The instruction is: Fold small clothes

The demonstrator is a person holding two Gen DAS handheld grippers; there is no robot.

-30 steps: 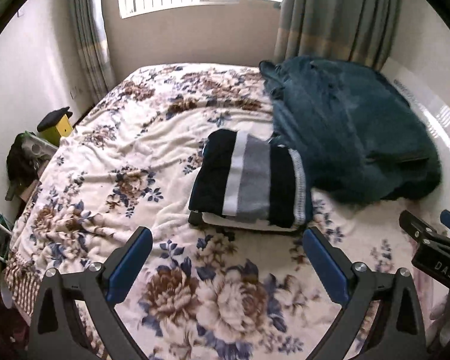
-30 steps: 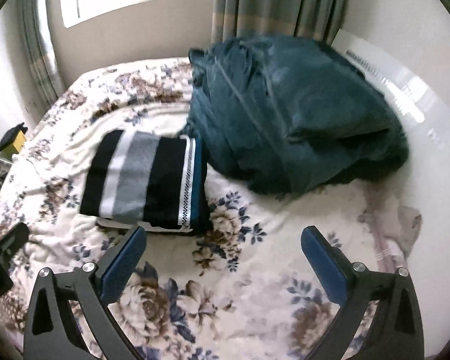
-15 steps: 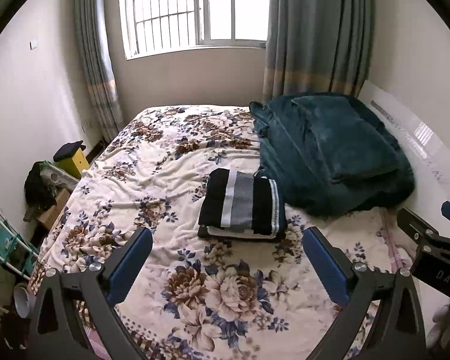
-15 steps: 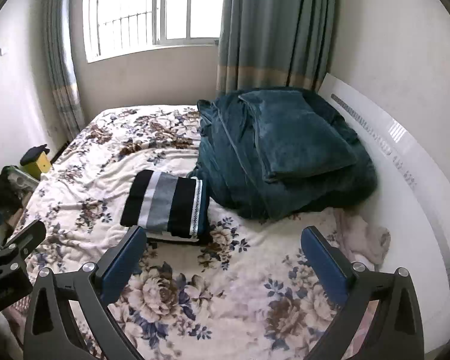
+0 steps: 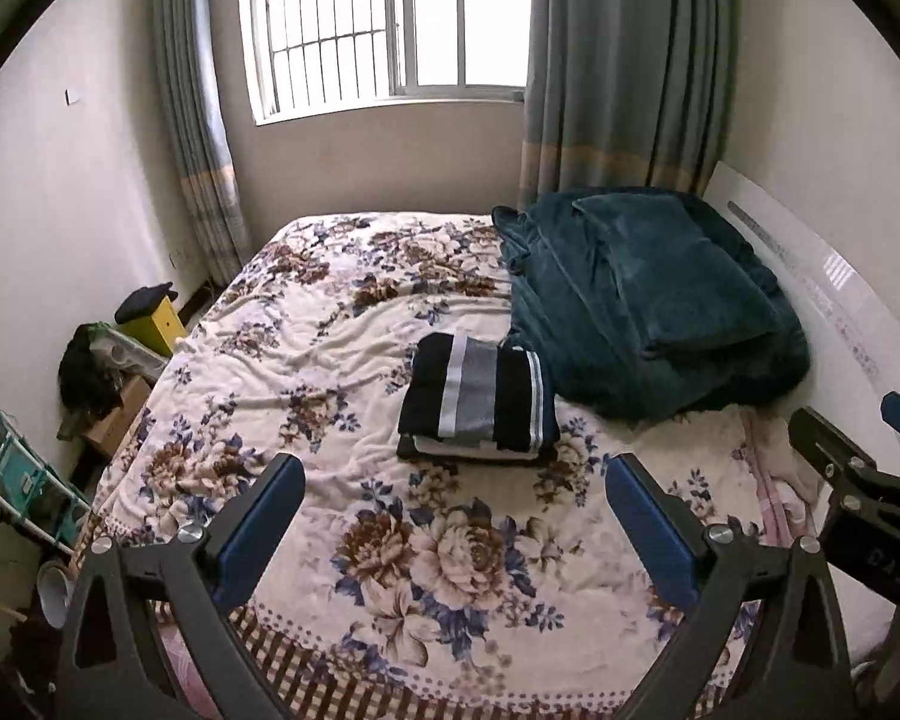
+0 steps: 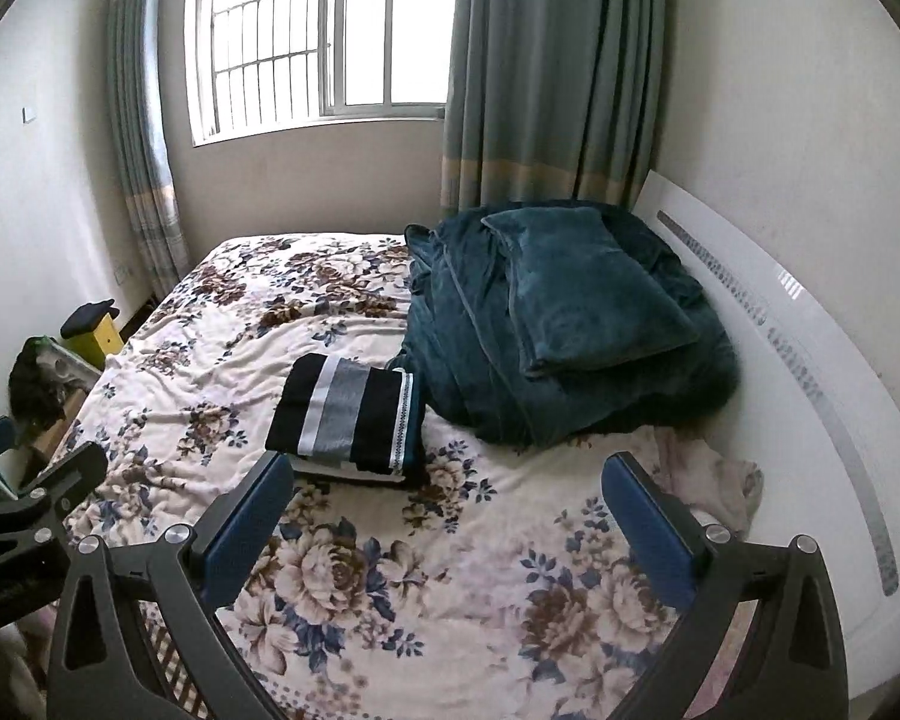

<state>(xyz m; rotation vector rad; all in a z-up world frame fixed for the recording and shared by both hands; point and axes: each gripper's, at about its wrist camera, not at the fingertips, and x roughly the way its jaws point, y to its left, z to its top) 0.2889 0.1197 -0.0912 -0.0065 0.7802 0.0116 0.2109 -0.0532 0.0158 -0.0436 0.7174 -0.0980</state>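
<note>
A folded garment with black, grey and white stripes [image 5: 480, 399] [image 6: 348, 414] lies on top of a small stack of folded clothes in the middle of the floral bedspread [image 5: 306, 372] [image 6: 222, 324]. My left gripper [image 5: 455, 519] hovers open well back from the stack, over the bed's near end, holding nothing. Just as wide open and empty is my right gripper [image 6: 449, 513], also short of the stack. In the left wrist view the right gripper [image 5: 858, 468] shows at the right edge. The left gripper [image 6: 36, 492] shows at the left edge of the right wrist view.
A heap of dark teal blanket and pillow [image 5: 642, 300] [image 6: 564, 318] lies right of the stack against the white headboard [image 6: 810, 360]. A pale pink cloth [image 6: 726, 480] sits by the headboard. Boxes, a yellow stool [image 5: 150, 312] and a rack [image 5: 12, 468] crowd the floor on the left.
Both grippers have pulled back and up from the folded stack, so the whole bed and the window now show. The stack has not moved and both grippers stay open.
</note>
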